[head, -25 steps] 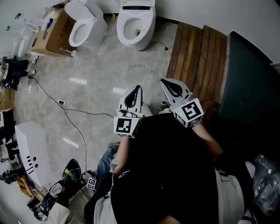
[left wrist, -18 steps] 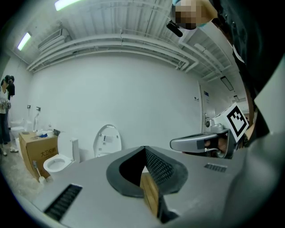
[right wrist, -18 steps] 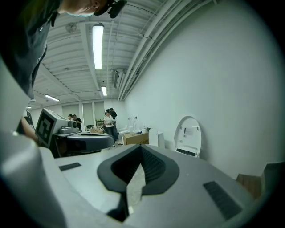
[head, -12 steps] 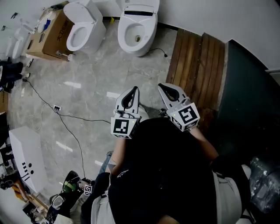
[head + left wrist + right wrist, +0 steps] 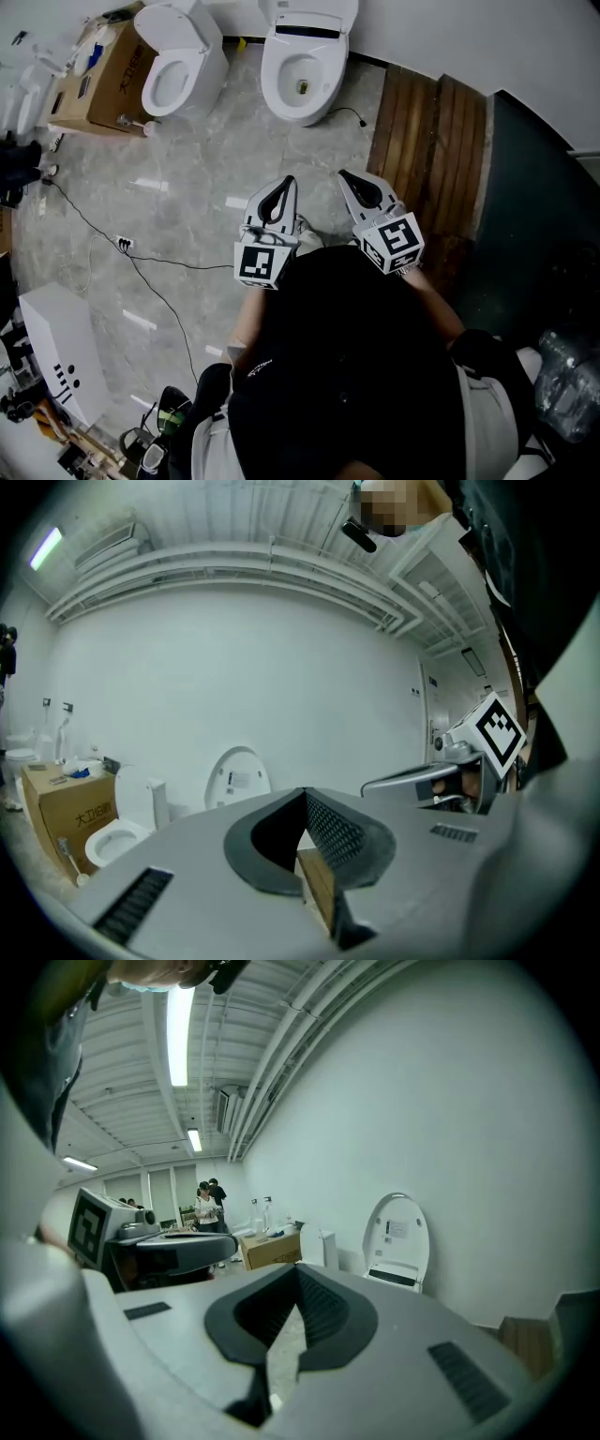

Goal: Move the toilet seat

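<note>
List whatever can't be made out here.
- Right toilet lid: head view, partly cut off by the top edge.
- Lid label: right gripper view, too small to read.
- Box print: head view, too small.
- Floor at the person's feet: head view, hidden by the torso.
- Distant people: right gripper view, too small.

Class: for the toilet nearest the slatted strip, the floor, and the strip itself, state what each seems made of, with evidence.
Toilet: probably glazed ceramic; smooth glossy white, moulded curves.
Floor: polished stone or stone-look tile; grey veining, bright reflections.
Slatted strip: likely wood, matte; brown parallel boards with dark gaps.
</note>
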`<state>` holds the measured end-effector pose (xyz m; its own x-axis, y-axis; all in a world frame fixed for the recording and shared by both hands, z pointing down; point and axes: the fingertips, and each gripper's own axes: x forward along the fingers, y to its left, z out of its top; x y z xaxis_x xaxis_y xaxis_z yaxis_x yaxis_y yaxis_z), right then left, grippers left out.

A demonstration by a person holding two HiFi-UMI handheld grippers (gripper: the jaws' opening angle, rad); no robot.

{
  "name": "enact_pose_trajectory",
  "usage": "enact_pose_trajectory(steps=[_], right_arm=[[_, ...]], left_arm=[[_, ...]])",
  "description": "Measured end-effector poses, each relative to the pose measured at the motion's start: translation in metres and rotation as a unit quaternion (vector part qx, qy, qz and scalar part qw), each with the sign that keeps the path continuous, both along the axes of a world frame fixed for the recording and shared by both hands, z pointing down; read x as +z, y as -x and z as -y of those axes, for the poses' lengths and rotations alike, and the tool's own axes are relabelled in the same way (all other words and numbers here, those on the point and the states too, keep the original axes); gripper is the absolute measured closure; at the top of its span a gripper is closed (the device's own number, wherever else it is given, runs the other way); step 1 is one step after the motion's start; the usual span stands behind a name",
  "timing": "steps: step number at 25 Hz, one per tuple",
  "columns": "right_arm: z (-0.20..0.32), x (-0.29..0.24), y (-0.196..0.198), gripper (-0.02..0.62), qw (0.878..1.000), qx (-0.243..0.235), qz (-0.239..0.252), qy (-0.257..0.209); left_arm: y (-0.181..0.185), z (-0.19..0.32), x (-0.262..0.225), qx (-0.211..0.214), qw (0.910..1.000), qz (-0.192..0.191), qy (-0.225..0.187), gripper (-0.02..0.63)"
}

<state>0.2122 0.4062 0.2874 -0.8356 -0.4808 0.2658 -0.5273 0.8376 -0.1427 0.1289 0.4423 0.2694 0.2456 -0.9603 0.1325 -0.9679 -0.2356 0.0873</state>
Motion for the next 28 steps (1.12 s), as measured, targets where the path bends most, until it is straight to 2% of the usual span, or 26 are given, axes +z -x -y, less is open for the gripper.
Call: enact_pose_trajectory(steps=[6, 10, 14, 28], right_arm=[[0.025, 0.007, 0.044, 0.581, 0.999, 0.037, 0.004, 0.011], [0.036, 0.009, 0.062, 0.581, 0.998, 0.046, -0.001, 0.032], [0.065, 0.010, 0.067, 0.581, 0.997, 0.062, -0.006, 0.042], [0.227, 0.015, 0.101, 0.581, 0.997, 0.076, -0.014, 0.026]], left_arm=[[0.056, 0.021, 0.003, 0.005, 0.9999, 0.010, -0.005, 0.600], [0.079, 0.034, 0.003, 0.003, 1.0000, -0.005, -0.001, 0.600], [0.088, 0.061, 0.013, 0.013, 0.9998, -0.014, 0.010, 0.600], [0.107, 0.217, 0.016, 0.085, 0.9956, 0.028, 0.028, 0.600]])
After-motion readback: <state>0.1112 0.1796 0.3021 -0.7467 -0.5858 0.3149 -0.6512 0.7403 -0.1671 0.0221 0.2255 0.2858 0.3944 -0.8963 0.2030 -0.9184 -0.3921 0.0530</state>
